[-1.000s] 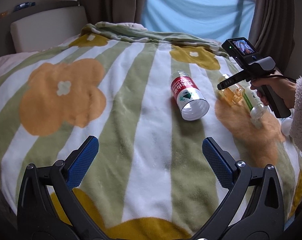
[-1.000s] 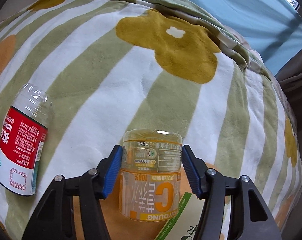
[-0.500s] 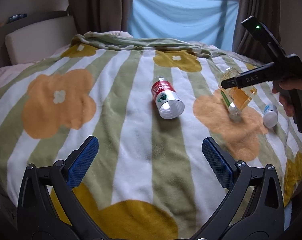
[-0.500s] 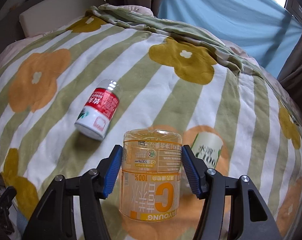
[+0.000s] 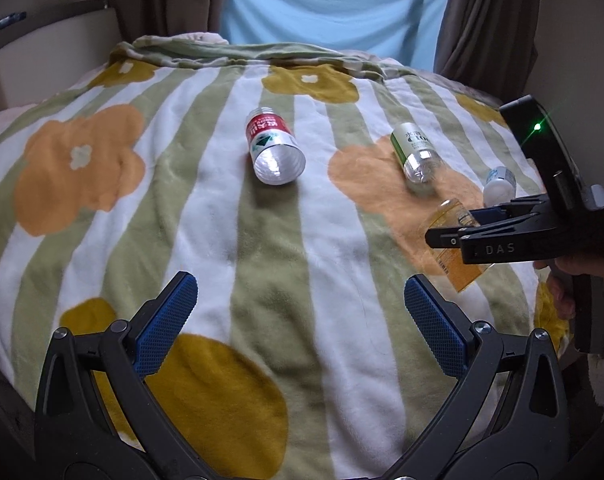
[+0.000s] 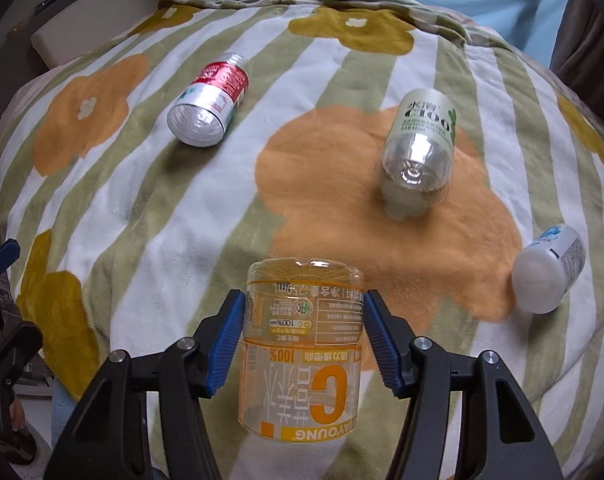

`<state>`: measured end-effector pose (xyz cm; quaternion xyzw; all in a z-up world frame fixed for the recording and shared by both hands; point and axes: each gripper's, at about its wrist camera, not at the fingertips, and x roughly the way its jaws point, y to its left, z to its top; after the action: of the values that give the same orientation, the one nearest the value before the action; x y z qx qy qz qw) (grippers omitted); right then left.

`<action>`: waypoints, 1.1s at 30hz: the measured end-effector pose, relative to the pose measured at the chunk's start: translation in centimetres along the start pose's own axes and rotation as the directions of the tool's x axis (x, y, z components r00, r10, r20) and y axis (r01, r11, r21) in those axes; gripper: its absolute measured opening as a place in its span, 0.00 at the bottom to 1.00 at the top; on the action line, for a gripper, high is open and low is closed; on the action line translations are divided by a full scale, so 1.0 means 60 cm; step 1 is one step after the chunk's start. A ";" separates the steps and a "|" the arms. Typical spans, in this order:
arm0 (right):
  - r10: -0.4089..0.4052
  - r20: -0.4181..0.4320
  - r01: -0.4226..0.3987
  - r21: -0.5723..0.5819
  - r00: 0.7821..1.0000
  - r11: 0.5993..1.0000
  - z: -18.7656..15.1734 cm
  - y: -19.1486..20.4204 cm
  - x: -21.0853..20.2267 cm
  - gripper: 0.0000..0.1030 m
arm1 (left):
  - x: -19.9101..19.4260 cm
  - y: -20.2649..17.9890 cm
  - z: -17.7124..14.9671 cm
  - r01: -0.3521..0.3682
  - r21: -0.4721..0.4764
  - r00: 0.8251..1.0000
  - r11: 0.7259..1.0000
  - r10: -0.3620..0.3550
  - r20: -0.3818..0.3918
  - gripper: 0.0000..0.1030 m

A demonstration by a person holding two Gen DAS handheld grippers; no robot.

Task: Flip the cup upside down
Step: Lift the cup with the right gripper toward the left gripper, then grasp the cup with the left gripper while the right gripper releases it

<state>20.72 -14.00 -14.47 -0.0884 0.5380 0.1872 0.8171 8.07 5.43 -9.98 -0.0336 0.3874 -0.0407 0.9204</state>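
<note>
My right gripper (image 6: 304, 340) is shut on a clear orange-labelled cup (image 6: 302, 344) cut from a bottle. It holds the cup in the air above the blanket, tilted, label upside down. In the left wrist view the same cup (image 5: 454, 248) hangs in the right gripper (image 5: 462, 236) at the right edge. My left gripper (image 5: 299, 320) is open and empty, low over the near part of the blanket.
A striped flower blanket (image 5: 221, 220) covers the bed. On it lie a red-labelled cup (image 6: 209, 100), a green-labelled cup (image 6: 422, 148) and a small white bottle (image 6: 550, 276). Curtains and a blue sheet hang behind the bed.
The right gripper has lifted the orange cup off the blanket and pulled it back toward me and down to the right. The left gripper has drawn back and risen.
</note>
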 end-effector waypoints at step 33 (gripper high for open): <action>-0.015 0.474 0.044 -0.049 0.880 0.998 -0.204 -0.150 -0.225 1.00 | 0.253 -0.225 0.149 0.106 -0.269 0.715 0.957 -0.261 -0.649 0.98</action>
<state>9.24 -29.31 -7.61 -0.0718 0.3151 0.2062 0.9236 24.36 -9.23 -13.27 -0.1528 0.6925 -0.1000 0.6979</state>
